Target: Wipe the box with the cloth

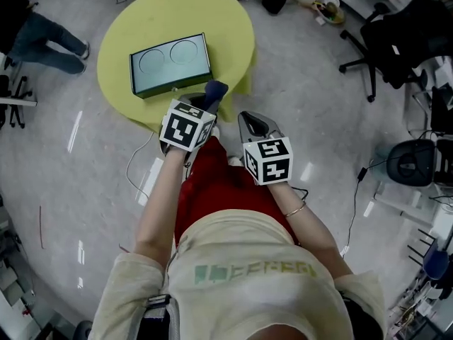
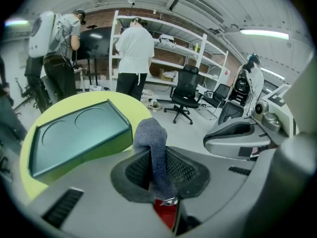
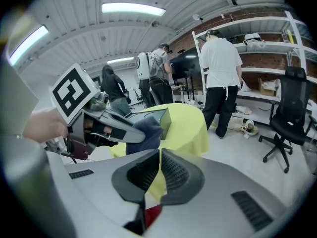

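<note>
A dark green box (image 1: 170, 66) with two round hollows in its lid rests on a round yellow-green table (image 1: 226, 20). My left gripper (image 1: 203, 105) hovers at the table's near edge, just short of the box, shut on a blue-grey cloth (image 1: 216, 91). In the left gripper view the cloth (image 2: 152, 150) stands up from between the jaws of the left gripper (image 2: 157, 175), with the box (image 2: 79, 133) ahead to the left. My right gripper (image 1: 250, 121) hangs off the table to the right; in its own view the right gripper (image 3: 159, 167) is shut with nothing between its jaws.
Several people stand beyond the table near metal shelves (image 2: 163, 48). Black office chairs (image 1: 386, 44) stand at the right, and another office chair (image 2: 185, 90) is by the shelves. Cables (image 1: 138, 168) trail on the grey floor below the table edge.
</note>
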Demonstrator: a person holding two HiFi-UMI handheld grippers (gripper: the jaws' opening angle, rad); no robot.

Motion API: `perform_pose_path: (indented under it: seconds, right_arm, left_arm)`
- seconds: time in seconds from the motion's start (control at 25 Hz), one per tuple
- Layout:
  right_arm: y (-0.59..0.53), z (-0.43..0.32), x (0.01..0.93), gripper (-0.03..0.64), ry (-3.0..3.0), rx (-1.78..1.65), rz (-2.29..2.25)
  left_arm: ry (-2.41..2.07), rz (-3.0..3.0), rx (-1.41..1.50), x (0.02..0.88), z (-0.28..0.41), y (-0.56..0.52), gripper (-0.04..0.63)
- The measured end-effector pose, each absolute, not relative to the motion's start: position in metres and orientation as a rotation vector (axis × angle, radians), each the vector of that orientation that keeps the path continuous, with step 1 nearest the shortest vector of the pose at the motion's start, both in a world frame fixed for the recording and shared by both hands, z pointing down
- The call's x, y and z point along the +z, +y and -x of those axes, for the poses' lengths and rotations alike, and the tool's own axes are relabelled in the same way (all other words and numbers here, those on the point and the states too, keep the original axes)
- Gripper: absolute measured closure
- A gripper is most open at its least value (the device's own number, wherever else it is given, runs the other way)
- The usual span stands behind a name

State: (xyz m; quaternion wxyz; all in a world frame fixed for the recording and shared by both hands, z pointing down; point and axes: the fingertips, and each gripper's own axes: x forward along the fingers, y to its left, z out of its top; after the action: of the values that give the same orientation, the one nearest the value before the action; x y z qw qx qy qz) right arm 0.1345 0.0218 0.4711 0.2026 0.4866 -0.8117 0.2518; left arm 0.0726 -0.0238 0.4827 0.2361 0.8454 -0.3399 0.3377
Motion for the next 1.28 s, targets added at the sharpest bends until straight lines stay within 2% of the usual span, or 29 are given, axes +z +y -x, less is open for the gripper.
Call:
perform_pose_path:
  seconds: [0.56,1.28]
  right_arm:
    - [0.05,-0.13,0.434,0.578,-2.397,0.632,-1.295]
    - [0.049,-0.097,0.378,0.578,-2.613,0.526,-1.262]
  left_arm:
    - [-1.181,-2.279,0.716,0.448,-0.045,0.037,0.529]
    - [-1.486,-2.245,0.306,0.391,0.02,0.073,0.529]
